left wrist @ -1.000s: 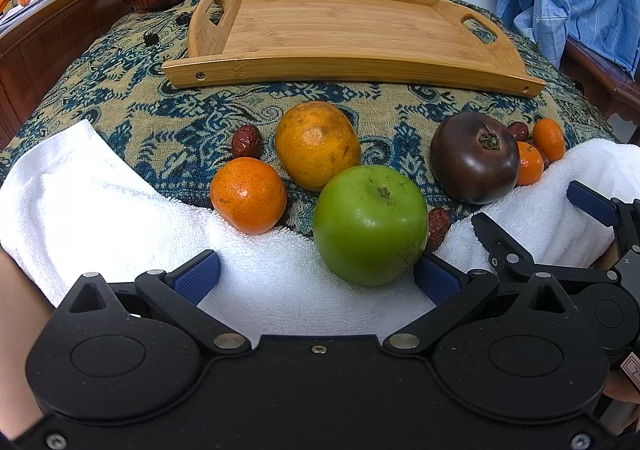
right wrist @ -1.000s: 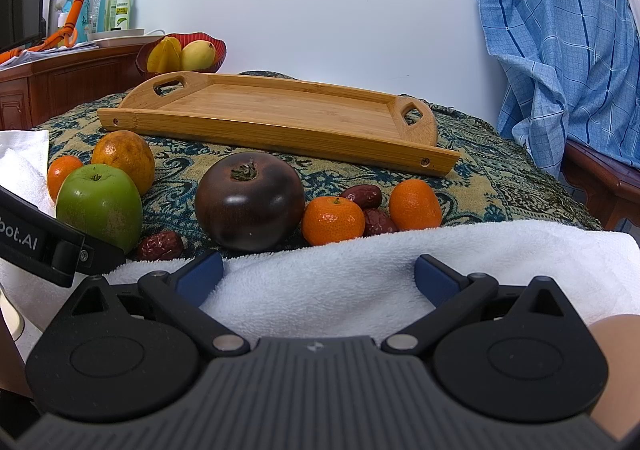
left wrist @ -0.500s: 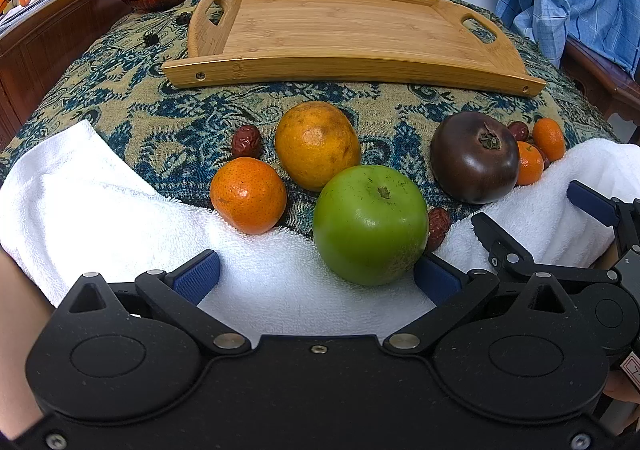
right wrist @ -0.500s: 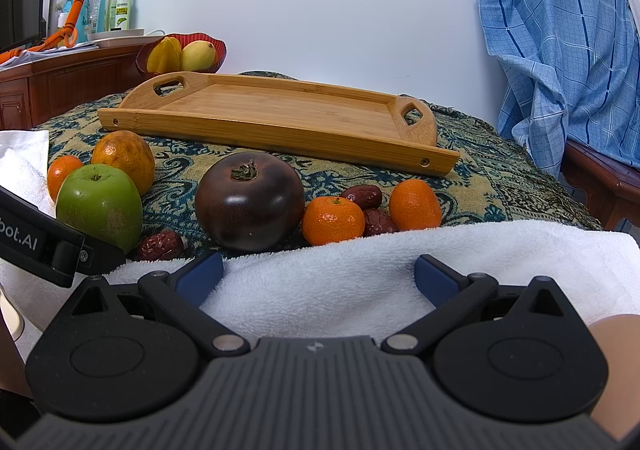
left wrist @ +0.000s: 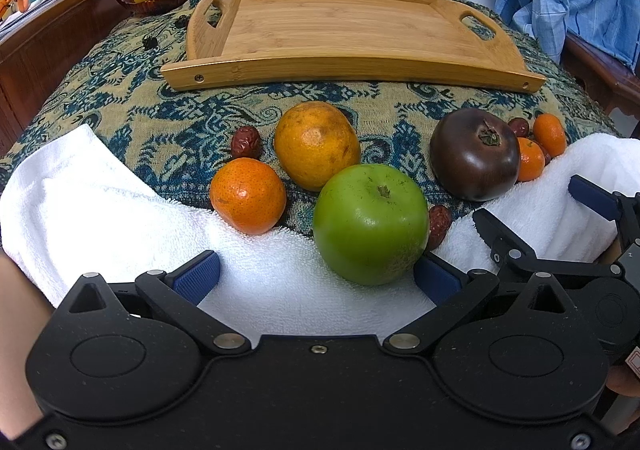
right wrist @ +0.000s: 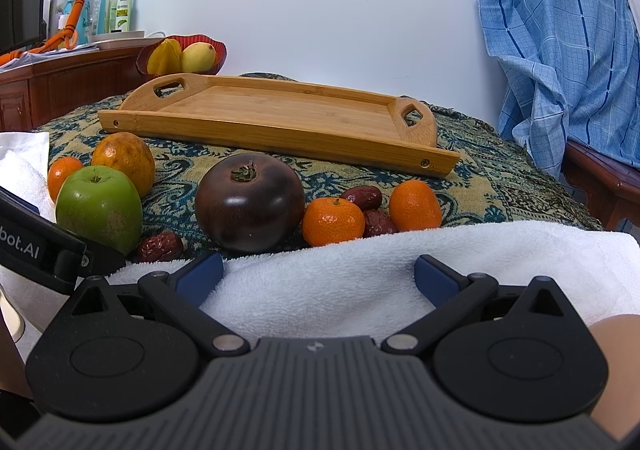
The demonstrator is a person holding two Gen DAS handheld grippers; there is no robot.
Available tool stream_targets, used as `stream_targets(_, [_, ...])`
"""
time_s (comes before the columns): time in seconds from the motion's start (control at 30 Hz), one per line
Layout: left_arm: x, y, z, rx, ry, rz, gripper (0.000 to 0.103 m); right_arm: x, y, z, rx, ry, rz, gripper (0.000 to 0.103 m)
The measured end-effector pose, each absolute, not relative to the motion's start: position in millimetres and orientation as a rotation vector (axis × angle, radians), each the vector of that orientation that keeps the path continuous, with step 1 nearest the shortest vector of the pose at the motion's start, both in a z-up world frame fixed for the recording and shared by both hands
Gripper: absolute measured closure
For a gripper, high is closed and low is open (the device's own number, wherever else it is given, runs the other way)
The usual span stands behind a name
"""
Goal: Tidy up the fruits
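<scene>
A blue-and-tan patterned cloth point(left wrist: 168, 122) covers the tabletop, with a white terry towel point(left wrist: 100, 210) folded along its near edge under both tools. Behind it are a plain white wall, a blue checked fabric point(right wrist: 560, 50) draped at the right, and a brown wooden cabinet point(right wrist: 48, 90) at the left carrying a red bowl of yellow fruit point(right wrist: 182, 54) and spray bottles.

Nothing has moved since the earlier frames: fruit and both tools sit exactly as they did.

The left tongs point(left wrist: 316, 276) are spread wide over the towel, gripping nothing; a round green apple point(left wrist: 370, 218) sits just ahead of the right-hand pad, stem up. Ahead and left of it lie a small orange mandarin point(left wrist: 248, 194), a larger yellow-orange citrus point(left wrist: 316, 144) and a wrinkled red date point(left wrist: 245, 141).

The right tongs point(right wrist: 320, 276) are likewise spread apart and hold nothing. Just ahead of the left pad rests a dark purple-brown round fruit point(right wrist: 250, 202), calyx upward, with two small mandarins point(right wrist: 332, 220) and dates to its right.

A shallow bamboo tray with cut-out handles point(left wrist: 348, 66) lies beyond all the fruit, its long axis running left to right across both views, handles at the ends.
</scene>
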State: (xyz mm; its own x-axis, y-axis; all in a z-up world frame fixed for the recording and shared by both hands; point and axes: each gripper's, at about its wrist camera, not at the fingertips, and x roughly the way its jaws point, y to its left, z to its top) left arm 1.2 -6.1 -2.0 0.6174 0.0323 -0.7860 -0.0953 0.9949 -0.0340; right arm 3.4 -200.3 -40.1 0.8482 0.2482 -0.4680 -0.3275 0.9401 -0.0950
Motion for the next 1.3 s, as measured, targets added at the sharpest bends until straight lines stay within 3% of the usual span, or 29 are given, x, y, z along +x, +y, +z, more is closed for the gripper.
stream_targets(0.77, [-23.8, 1.0, 17.7, -0.135, 0.769, 0.056, 0.003, -4.7, -208.1, -26.6, -0.140, 0.436, 0.332, 0.002])
stream_targets(0.9, [-30.3, -3.4, 32.8, -0.104, 0.718, 0.034, 0.014, -10.2, -208.0, -19.2, -0.147, 0.402, 0.350, 0.009])
stream_targets(1.03, [-33.1, -13.1, 40.8, -0.070, 0.697, -0.013, 0.016, -13.5, -207.1, -15.3, -0.161, 0.385, 0.390, 0.018])
stream_targets(1.07, [-33.2, -15.0, 41.1, -0.068, 0.699, -0.019, 0.021, -14.0, -207.0, -14.3, -0.166, 0.379, 0.388, 0.021])
stream_targets(1.1, [-33.2, -16.7, 41.3, -0.065, 0.701, -0.023, 0.032, -14.2, -207.4, -13.4, -0.166, 0.376, 0.382, 0.028])
stream_targets(1.17, [-32.7, -18.6, 39.8, -0.061, 0.712, -0.019, 0.042, -12.9, -211.3, -11.0, -0.153, 0.379, 0.365, 0.039])
stream_targets(1.23, [-33.2, -19.4, 36.9, -0.062, 0.721, -0.009, 0.047, -10.0, -214.5, -9.1, -0.152, 0.385, 0.343, 0.053])
stream_targets(1.3, [-33.9, -20.0, 34.7, -0.062, 0.724, -0.002, 0.050, -6.8, -217.2, -8.5, -0.157, 0.393, 0.326, 0.059])
